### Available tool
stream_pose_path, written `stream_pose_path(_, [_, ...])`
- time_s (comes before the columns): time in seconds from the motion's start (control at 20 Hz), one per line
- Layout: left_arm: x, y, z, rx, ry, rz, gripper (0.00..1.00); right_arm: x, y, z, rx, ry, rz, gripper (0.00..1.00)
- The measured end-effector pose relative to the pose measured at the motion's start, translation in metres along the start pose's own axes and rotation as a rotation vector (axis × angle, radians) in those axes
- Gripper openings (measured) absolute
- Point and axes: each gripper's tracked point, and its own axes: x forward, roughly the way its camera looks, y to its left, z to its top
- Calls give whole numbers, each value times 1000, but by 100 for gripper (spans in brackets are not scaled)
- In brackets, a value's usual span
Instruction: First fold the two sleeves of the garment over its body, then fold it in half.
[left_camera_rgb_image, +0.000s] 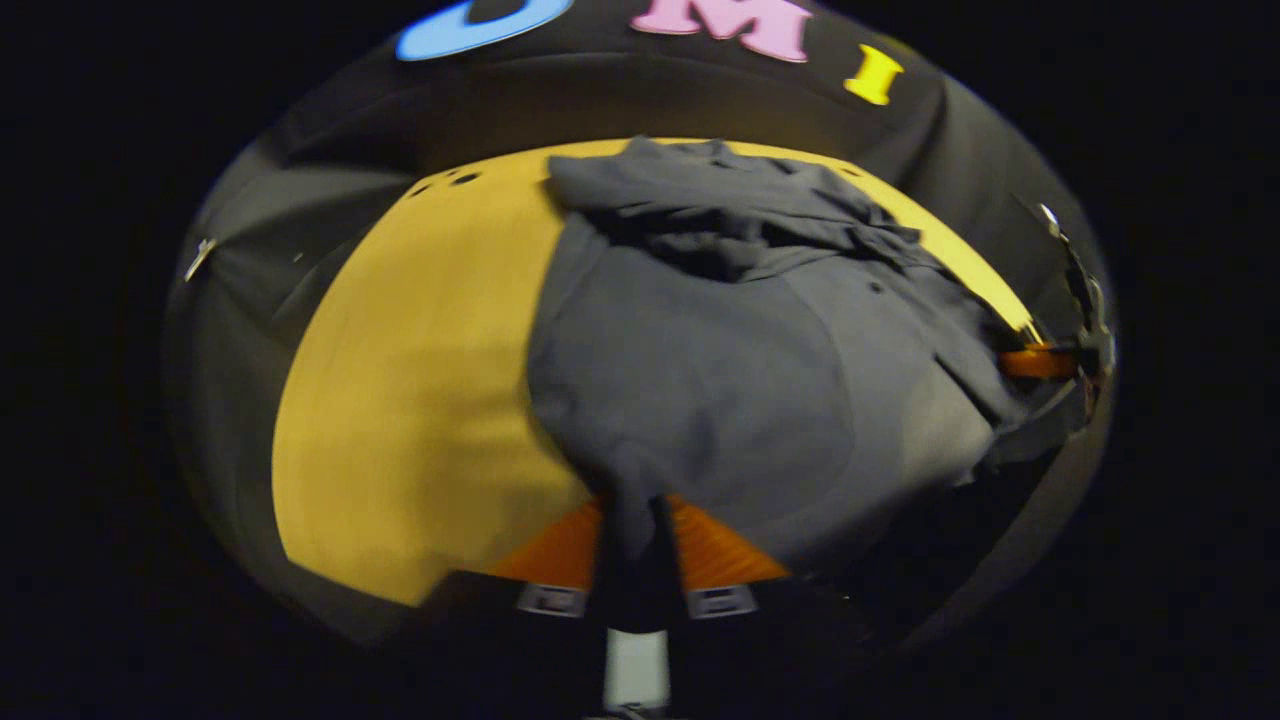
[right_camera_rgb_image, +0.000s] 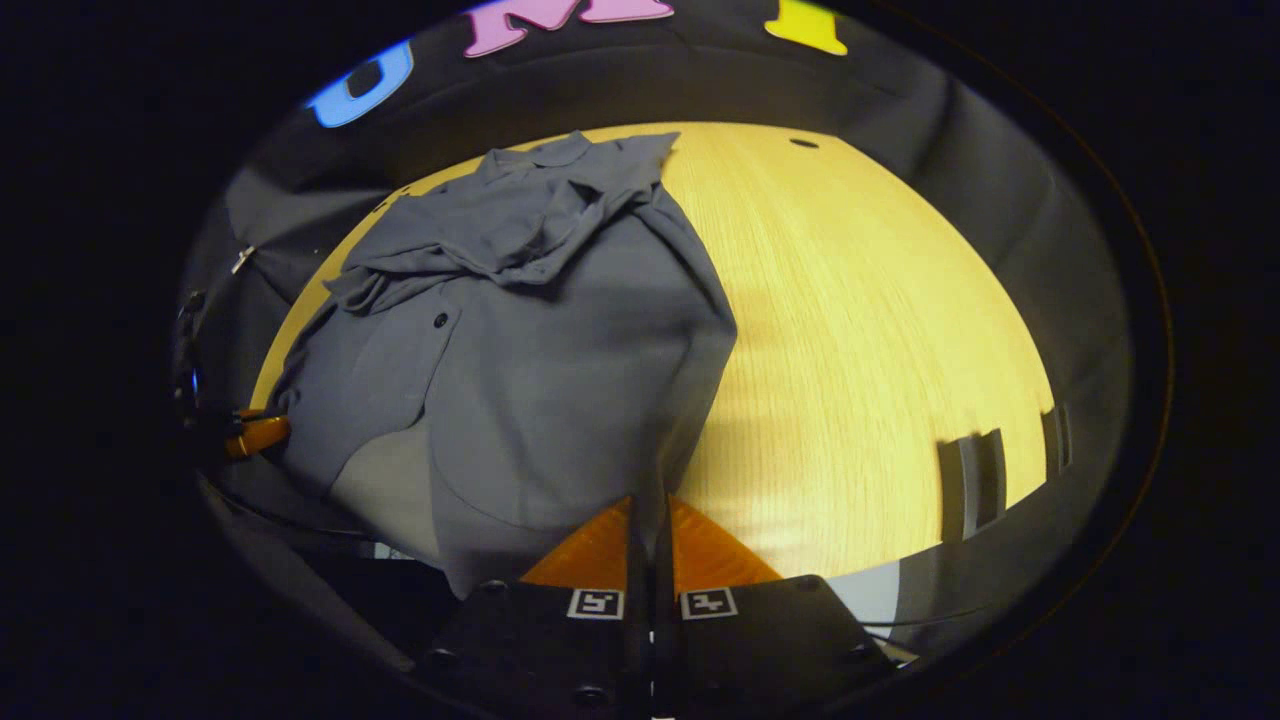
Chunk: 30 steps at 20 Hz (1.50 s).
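While the grey button-up cloth garment lies on the yellow wooden table, left gripper clenched on its near hem corner, right gripper pinching the other corner, sleeves bunched near the collar.

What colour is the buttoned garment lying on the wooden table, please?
The garment is plain dark grey, without pattern; the right gripper view shows it best.

Yellow wood-grain table, small dark holes near far edge; black cloth wall behind, dim light
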Motion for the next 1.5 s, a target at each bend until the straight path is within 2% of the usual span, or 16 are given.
stream_pose_path(0.05, [-2, 4, 4, -25, 8, -3, 6, -1, 2, 1, 38, 14, 14, 6])
stream_pose_path(0.2, [-25, 3, 48, -64, -106, -11, 6, -19, 11, 41, 104, -105, 56, 5])
stream_pose_path(0.4, [-54, 13, 124, -147, -254, -11, 6, -52, 18, 105, 108, -264, 88, 5])
stream_pose_path(0.7, [-68, 44, 206, -182, -379, 21, 5, -78, 25, 211, 134, -453, 145, 5])
stream_pose_path(1.05, [-57, 65, 280, -155, -460, 68, 6, -63, 30, 295, 101, -534, 157, 5])
stream_pose_path(1.1, [-54, 67, 289, -148, -468, 74, 2, -59, 30, 305, 96, -541, 156, 5])
stream_pose_path(1.2, [-46, 72, 307, -149, -484, 84, 5, -50, 29, 324, 91, -553, 160, 5])
stream_pose_path(1.5, [-7, 92, 346, -139, -501, 142, 5, -8, 31, 375, 85, -571, 184, 5])
